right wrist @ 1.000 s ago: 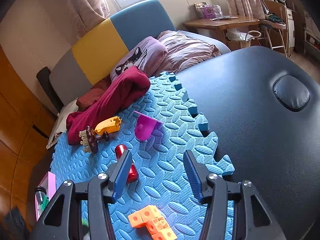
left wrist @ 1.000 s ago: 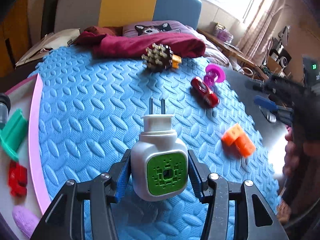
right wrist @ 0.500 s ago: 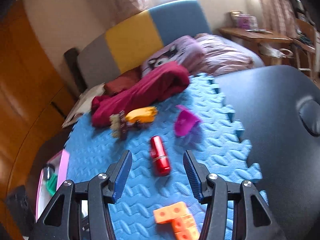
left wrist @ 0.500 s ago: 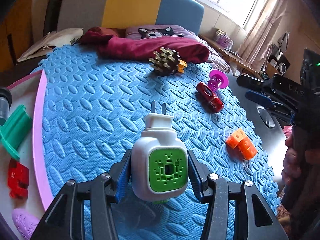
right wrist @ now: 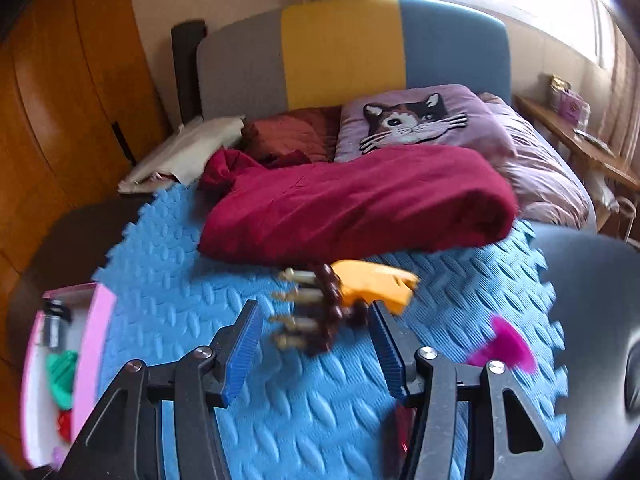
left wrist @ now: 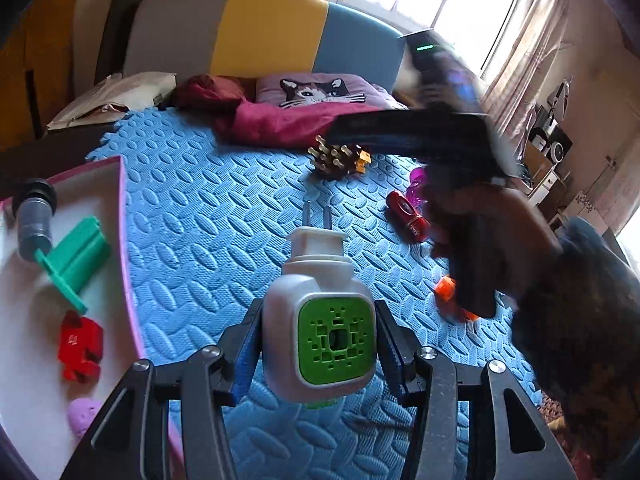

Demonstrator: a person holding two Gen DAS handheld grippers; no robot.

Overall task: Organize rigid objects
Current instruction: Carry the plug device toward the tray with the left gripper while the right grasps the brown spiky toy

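- The left gripper clamps a white plug-in device between its blue pads, held above the blue foam mat.
- The device is a rounded white block with a green square grille on its face, a dark hole at the grille's centre, a stepped white neck and two metal prongs pointing away from the gripper.
- To the gripper's left sits a pink-rimmed white tray holding one grey cylinder, one green ridged piece, one red block and one lilac piece.
- Ahead and to the right on the mat lie one red can, one orange cube piece and one magenta piece, partly hidden by the person's hand.
- The right gripper is partly spread with nothing pressed between its pads; one brown peg brush lies on the mat just ahead between the fingers, blurred, touching one yellow-orange piece.
- One magenta piece lies to the right gripper's right.
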